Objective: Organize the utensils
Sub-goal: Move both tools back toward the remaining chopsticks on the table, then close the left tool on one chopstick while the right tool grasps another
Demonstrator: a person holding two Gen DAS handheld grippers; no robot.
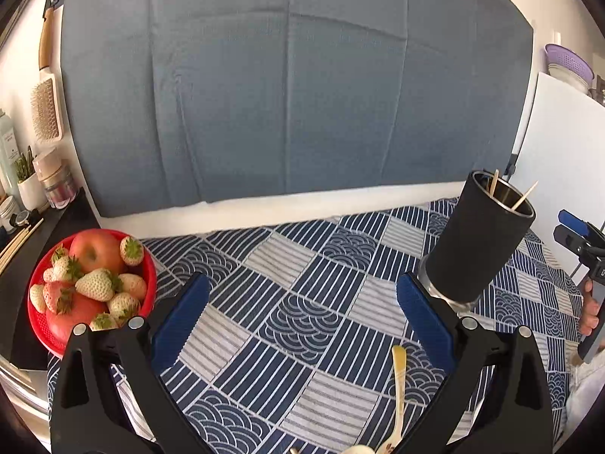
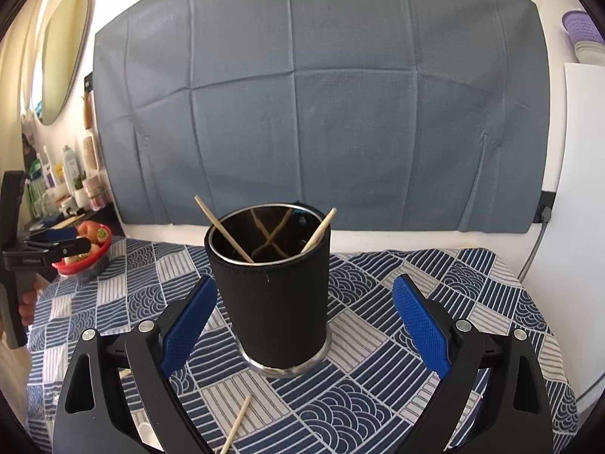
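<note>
A black utensil holder (image 2: pixel 273 295) with a steel rim stands on the patterned tablecloth (image 2: pixel 378 389), between the open fingers of my right gripper (image 2: pixel 304 325). Two wooden chopsticks (image 2: pixel 223 229) lean inside it. A loose chopstick (image 2: pixel 237 423) lies in front of the holder. In the left wrist view the holder (image 1: pixel 476 242) is at the right, and a pale spoon (image 1: pixel 397 386) lies on the tablecloth (image 1: pixel 287 340) near my left gripper's (image 1: pixel 302 317) right finger. The left gripper is open and empty. The right gripper (image 1: pixel 574 234) shows at the far right.
A red basket of apples and strawberries (image 1: pixel 90 283) sits at the table's left edge, also in the right wrist view (image 2: pixel 85 253). A grey padded headboard (image 1: pixel 295 94) backs the table. Bottles and jars (image 2: pixel 64 185) crowd a shelf at left. A white panel (image 2: pixel 582 208) stands at right.
</note>
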